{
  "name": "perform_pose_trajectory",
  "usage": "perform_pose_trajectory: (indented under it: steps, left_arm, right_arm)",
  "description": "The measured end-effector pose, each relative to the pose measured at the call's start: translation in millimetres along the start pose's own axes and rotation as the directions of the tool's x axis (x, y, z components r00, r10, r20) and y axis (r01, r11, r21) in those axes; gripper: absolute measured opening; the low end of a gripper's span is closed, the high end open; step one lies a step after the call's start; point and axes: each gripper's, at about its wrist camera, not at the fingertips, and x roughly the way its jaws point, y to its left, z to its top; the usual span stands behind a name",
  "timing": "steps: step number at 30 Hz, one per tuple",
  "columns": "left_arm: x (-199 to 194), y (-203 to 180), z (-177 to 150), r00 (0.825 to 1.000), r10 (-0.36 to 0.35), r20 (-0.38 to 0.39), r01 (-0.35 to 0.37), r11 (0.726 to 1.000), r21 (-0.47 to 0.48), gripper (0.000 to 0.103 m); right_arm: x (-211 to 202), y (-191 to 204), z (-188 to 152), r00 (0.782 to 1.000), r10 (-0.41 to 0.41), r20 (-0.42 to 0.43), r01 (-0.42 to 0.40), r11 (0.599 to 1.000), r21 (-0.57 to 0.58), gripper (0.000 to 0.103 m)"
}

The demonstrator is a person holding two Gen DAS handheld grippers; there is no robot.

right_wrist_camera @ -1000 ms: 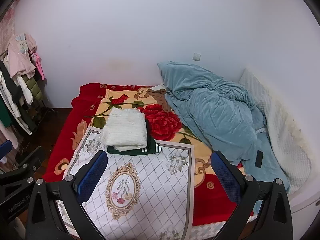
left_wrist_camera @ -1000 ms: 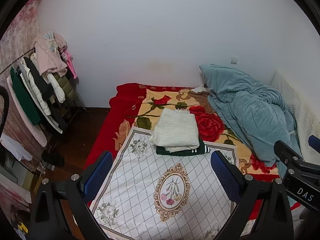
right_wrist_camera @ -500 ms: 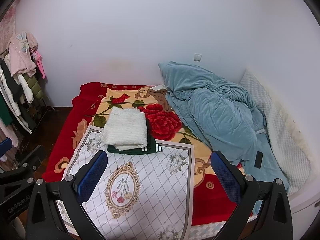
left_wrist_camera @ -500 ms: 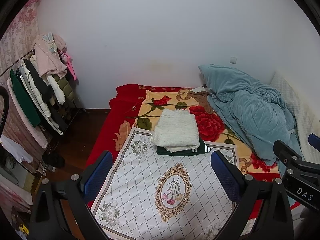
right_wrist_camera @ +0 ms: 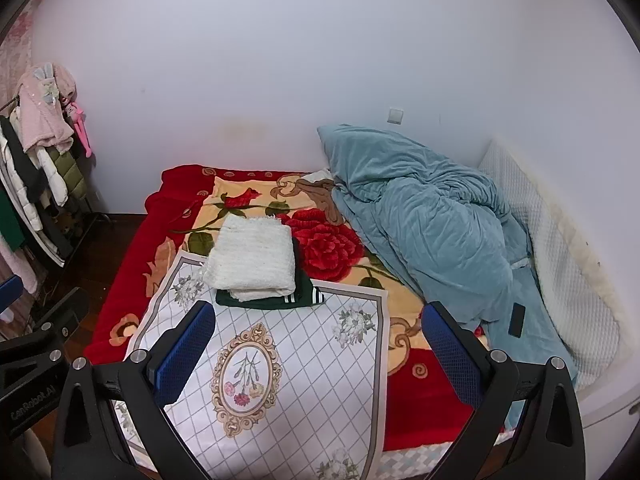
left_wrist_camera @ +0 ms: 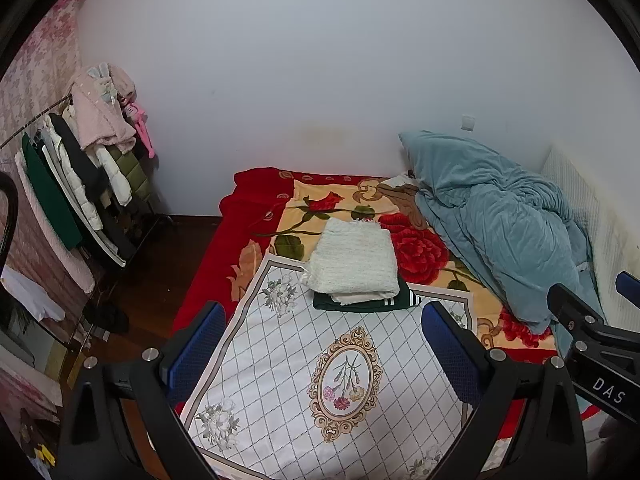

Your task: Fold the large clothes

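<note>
A folded white knit garment (left_wrist_camera: pixel 356 258) (right_wrist_camera: pixel 252 258) lies on top of a folded dark green garment with white stripes (left_wrist_camera: pixel 366 303) (right_wrist_camera: pixel 298 294). Both rest at the far edge of a white floral grid cloth (left_wrist_camera: pixel 320 372) (right_wrist_camera: pixel 280 380) spread over the bed. My left gripper (left_wrist_camera: pixel 324 356) is open, held above the near part of that cloth with nothing between its blue pads. My right gripper (right_wrist_camera: pixel 318 356) is open too, empty, hovering over the cloth's right side. The right gripper's body (left_wrist_camera: pixel 592 340) shows at the right edge of the left wrist view.
A red rose blanket (left_wrist_camera: pixel 416 248) (right_wrist_camera: pixel 328 244) covers the bed. A crumpled teal duvet (left_wrist_camera: pixel 500 220) (right_wrist_camera: pixel 424 224) fills the right side, with a dark phone (right_wrist_camera: pixel 517 319) on it. A clothes rack (left_wrist_camera: pixel 76 184) (right_wrist_camera: pixel 36 176) with hanging coats stands on the left above the dark wooden floor (left_wrist_camera: pixel 160 280).
Both views have shifted very slightly; the stack of folded clothes and the cloth lie where they were. Both grippers stay open and empty.
</note>
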Motion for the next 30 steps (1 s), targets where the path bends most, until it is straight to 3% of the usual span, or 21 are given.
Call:
perform_pose_trajectory:
  steps: [30]
  left_arm:
    - [-8.3, 4.4, -0.4, 1.000, 0.000, 0.005, 0.000, 1.000, -0.021, 0.100]
  right_arm:
    - [-2.9, 2.3, 1.3, 1.000, 0.008, 0.001, -0.008, 1.000, -0.009, 0.103]
